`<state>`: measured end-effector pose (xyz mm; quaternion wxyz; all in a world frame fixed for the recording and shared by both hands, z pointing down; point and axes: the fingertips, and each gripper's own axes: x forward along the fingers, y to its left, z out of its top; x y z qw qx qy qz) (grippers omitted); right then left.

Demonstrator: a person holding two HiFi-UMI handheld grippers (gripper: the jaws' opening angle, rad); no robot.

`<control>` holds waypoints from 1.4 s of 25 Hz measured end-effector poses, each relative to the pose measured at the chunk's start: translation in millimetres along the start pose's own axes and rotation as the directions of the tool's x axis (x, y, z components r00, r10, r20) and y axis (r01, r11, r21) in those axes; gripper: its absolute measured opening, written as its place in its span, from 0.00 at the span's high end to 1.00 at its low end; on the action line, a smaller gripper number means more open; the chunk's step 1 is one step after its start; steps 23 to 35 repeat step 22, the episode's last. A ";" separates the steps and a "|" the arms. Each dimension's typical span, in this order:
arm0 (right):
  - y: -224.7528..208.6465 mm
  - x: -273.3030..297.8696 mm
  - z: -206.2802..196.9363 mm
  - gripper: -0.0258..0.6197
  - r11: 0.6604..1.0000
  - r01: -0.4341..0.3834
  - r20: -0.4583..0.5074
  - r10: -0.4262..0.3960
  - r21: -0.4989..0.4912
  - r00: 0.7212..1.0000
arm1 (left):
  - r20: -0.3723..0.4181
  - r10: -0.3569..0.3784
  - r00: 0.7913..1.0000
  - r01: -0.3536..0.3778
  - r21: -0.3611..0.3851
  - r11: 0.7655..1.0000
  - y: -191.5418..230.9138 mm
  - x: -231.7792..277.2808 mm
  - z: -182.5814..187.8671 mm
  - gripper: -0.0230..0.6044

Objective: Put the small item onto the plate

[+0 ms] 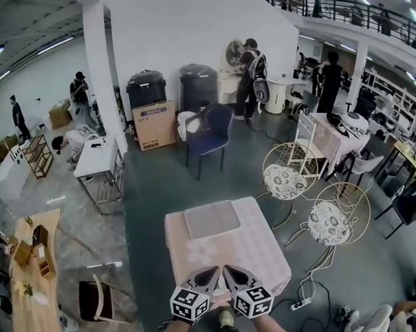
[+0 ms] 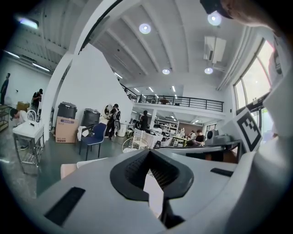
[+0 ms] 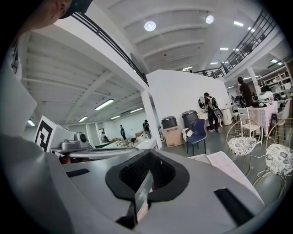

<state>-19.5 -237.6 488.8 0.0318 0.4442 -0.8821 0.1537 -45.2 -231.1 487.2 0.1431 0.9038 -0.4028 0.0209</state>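
Note:
A pale square plate (image 1: pixel 212 219) lies on the far half of a small table with a pink cloth (image 1: pixel 256 250). No small item shows in any view. Both grippers hover side by side over the table's near edge, tips pointing at the plate. My left gripper (image 1: pixel 207 275) is shut with nothing in it, and so is my right gripper (image 1: pixel 235 274). In the left gripper view the jaws (image 2: pixel 153 176) meet, and the plate's edge (image 2: pixel 89 162) shows beyond them. In the right gripper view the jaws (image 3: pixel 146 183) also meet, with the plate (image 3: pixel 219 163) to their right.
Two white wire chairs with patterned seats (image 1: pixel 285 180) (image 1: pixel 329 222) stand right of the table. A blue chair (image 1: pixel 209 131), bins and a cardboard box (image 1: pixel 155 124) are farther back. A white table (image 1: pixel 97 157) and wooden shelves (image 1: pixel 35 257) are at left. People stand in the background.

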 end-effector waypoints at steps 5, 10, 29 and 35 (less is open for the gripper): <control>0.1 2.8 3.9 0.94 1.000 -0.002 0.006 0.002 0.017 1.000 | -0.006 0.007 1.000 -0.007 0.012 1.000 -1.2 2.0 5.1 0.96; 1.4 1.9 5.0 0.94 1.000 -0.005 0.008 0.005 0.013 1.000 | 0.002 0.007 1.000 -0.007 0.023 1.000 -5.2 0.9 7.2 0.96; 7.6 4.8 7.0 0.94 1.000 -0.014 0.001 0.014 -0.001 1.000 | -0.003 0.026 1.000 -0.026 0.023 0.999 2.5 -3.2 8.0 0.96; 7.6 4.8 7.0 0.94 1.000 -0.014 0.001 0.014 -0.001 1.000 | -0.003 0.026 1.000 -0.026 0.023 0.999 2.5 -3.2 8.0 0.96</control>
